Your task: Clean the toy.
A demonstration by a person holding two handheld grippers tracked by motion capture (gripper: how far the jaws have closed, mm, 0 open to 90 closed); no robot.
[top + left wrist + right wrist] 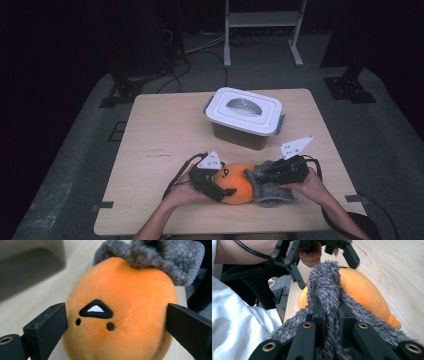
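While lit against a dark room, wooden table on grey floor; lidded box at twelve o'clock of toy, clear of it. Left gripper spread wide around toy's orange body. Right gripper clamped on toy's grey fur at three o'clock.

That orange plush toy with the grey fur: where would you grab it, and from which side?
Probably across the orange plush toy's round body, coming at its face end as the left gripper does, jaws either side of its width. The body is soft and bulges evenly. The grey fur pinches thin, as in the right gripper.
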